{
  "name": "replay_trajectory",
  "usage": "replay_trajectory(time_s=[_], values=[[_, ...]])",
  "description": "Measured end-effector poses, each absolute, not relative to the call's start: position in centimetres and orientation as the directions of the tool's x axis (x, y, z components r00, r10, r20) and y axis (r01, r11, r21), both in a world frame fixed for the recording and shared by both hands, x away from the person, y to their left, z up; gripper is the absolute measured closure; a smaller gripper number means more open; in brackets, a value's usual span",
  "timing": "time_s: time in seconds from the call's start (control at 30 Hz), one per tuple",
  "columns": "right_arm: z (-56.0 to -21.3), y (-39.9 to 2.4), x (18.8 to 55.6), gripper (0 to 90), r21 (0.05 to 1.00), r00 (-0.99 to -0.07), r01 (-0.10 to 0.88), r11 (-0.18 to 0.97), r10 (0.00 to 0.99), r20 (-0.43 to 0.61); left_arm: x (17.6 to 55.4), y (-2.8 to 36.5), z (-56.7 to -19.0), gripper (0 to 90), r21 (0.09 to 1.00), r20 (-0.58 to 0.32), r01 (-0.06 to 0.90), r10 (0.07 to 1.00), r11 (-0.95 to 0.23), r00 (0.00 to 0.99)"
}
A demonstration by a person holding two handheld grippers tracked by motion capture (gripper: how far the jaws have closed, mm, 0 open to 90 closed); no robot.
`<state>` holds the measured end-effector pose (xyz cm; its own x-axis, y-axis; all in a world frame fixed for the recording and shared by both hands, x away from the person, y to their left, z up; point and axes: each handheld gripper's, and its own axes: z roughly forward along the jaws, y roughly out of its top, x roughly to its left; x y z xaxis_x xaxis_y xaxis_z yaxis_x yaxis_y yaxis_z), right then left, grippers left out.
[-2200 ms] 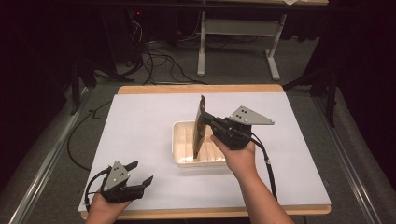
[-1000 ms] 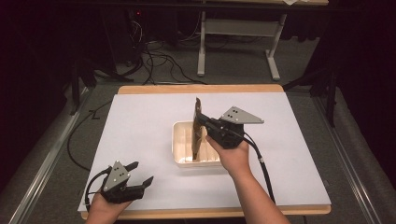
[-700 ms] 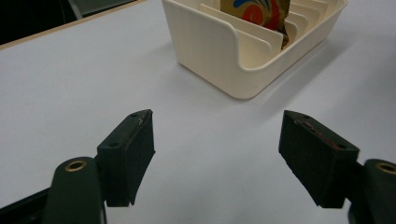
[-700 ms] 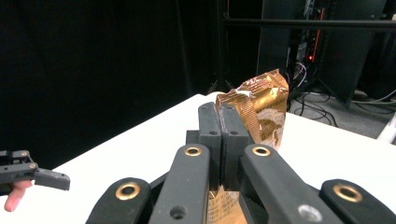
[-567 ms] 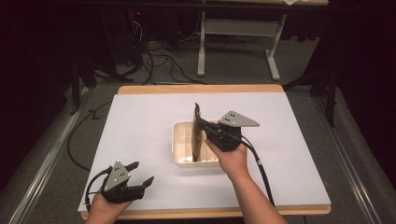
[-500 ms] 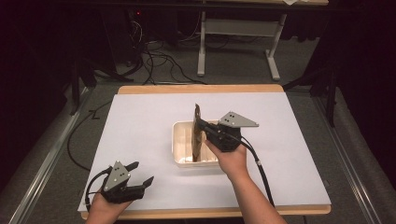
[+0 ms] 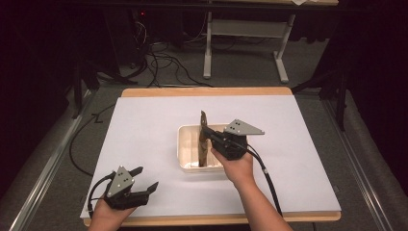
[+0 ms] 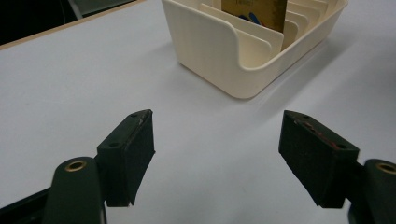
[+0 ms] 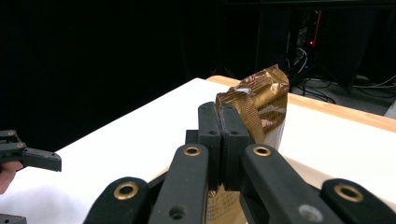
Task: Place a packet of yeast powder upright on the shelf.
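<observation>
the right gripper (image 7: 208,137) hangs over the cream rack (image 7: 185,161) near the middle of the white table (image 7: 144,125), its jaws pressed together on the edge of a gold foil packet (image 7: 202,144). the packet stands upright on its narrow edge, its lower part down between the rack's dividers and its crimped top rising above the jaws. in the right gripper view the jaws meet flat with the foil pinched between them, and the packet (image 9: 261,107) juts up and to the right beyond them. the left gripper (image 7: 144,180) rests on the table at the near left corner, well apart from the rack, its jaws spread wide with nothing between them. in the left gripper view the rack (image 8: 219,51) stands ahead, and the packet's top is cut off by the frame. how deep the packet sits in its slot is hidden by the rack wall, and its print is too small to read.
</observation>
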<state>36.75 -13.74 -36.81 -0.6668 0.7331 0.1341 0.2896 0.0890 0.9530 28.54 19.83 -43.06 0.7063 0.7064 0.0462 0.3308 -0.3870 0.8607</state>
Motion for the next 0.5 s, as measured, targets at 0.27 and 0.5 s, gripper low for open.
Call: replay_trajectory(time_s=[0.27,0.5], values=[[-36.88,-13.89,36.57,89.2,0.951,-0.665,0.295,0.088,0.734,0.138,28.54,19.67,-43.1,27.0,0.859,0.049,0.33,0.705,-0.391,0.708],[-36.38,-13.89,36.58,81.6,0.947,-0.668,0.306,0.095,0.731,0.142,28.57,19.74,-43.08,27.0,0.86,0.047,0.332,0.707,-0.389,0.706]])
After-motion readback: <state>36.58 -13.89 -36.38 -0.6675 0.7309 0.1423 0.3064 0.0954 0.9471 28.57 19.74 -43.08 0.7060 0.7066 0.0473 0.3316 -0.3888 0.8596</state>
